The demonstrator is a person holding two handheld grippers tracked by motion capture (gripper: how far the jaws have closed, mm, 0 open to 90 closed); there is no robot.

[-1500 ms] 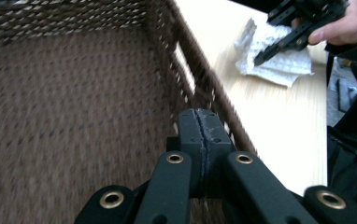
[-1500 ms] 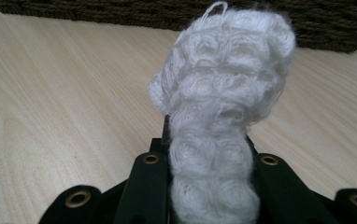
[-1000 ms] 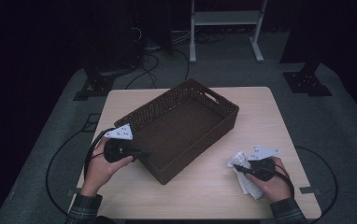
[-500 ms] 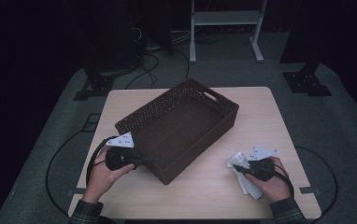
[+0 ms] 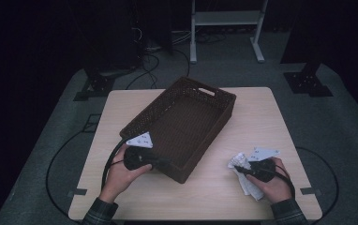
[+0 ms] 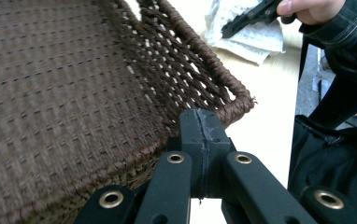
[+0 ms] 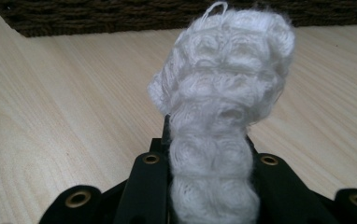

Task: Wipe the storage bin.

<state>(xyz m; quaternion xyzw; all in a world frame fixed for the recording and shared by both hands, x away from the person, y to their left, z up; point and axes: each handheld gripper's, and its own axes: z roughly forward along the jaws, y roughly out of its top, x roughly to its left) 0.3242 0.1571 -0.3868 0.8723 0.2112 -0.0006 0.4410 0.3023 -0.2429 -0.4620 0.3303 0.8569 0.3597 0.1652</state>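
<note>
A dark brown woven basket [image 5: 151,105] lies at an angle on the light wooden table [image 5: 261,117], with nothing inside it. My left gripper [image 5: 165,164] is shut, and its tips rest against the outside of the basket's near left wall. In the left gripper view the jaws [image 6: 201,121] meet with nothing between them, just below the basket's rim [image 6: 204,70]. My right gripper [image 5: 238,168] is shut on a white knitted cloth [image 5: 239,161] at the table's near right. The cloth [image 7: 223,70] stands up between the jaws in the right gripper view [image 7: 207,135].
The table's front edge lies just under both hands. Beyond the table, a white metal stand [image 5: 224,18] and dark equipment with cables [image 5: 149,51] sit on the grey floor. Bare tabletop stretches to the right of the basket.
My left hand has slid toward the front and right along the basket's near left wall, jaws still shut. The right hand and its cloth have stayed where they were.
</note>
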